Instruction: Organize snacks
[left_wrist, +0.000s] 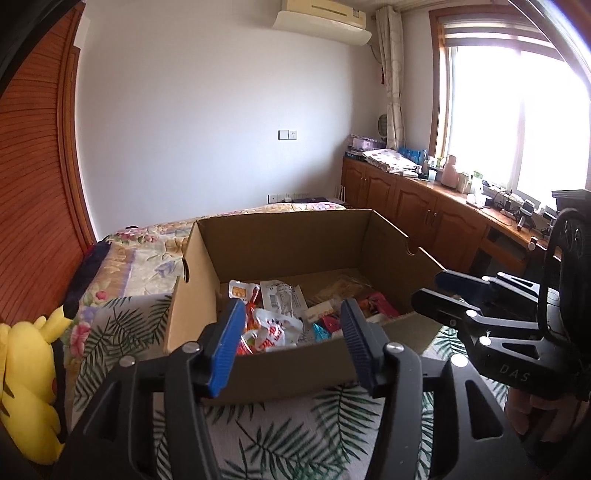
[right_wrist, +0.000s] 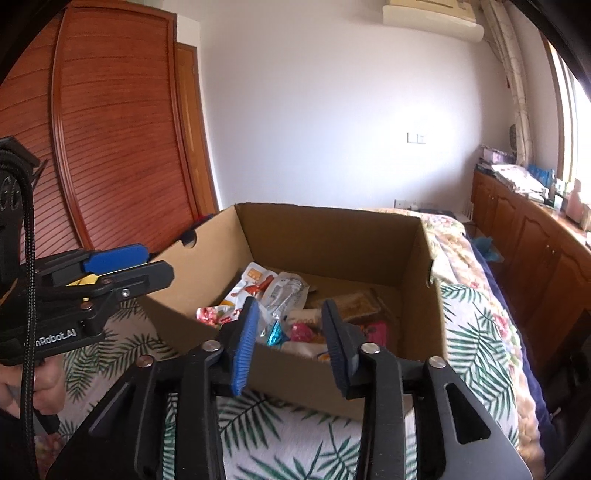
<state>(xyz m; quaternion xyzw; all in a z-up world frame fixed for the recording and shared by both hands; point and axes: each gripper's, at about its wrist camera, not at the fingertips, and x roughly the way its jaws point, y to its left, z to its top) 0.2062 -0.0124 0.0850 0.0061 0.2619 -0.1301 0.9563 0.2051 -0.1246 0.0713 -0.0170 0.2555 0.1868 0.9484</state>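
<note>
I see my left gripper (left_wrist: 291, 347) and right gripper (right_wrist: 290, 343) with fingers spread, holding nothing. The snacks (left_wrist: 280, 317) lie jumbled in the cardboard box (left_wrist: 280, 236) just ahead; sorting looks largely undone.

Box (left_wrist: 280, 236): open cardboard, standing on the bed (left_wrist: 122, 310).
Snacks (left_wrist: 280, 317): mixed packets heaped inside the box.
Left tongs (left_wrist: 291, 349): before the box's near wall, jaws apart, nothing between them.
Right tongs (left_wrist: 436, 291): at the box's right corner, jaws parted.
Plush (left_wrist: 29, 373): yellow, left of the box.
</note>
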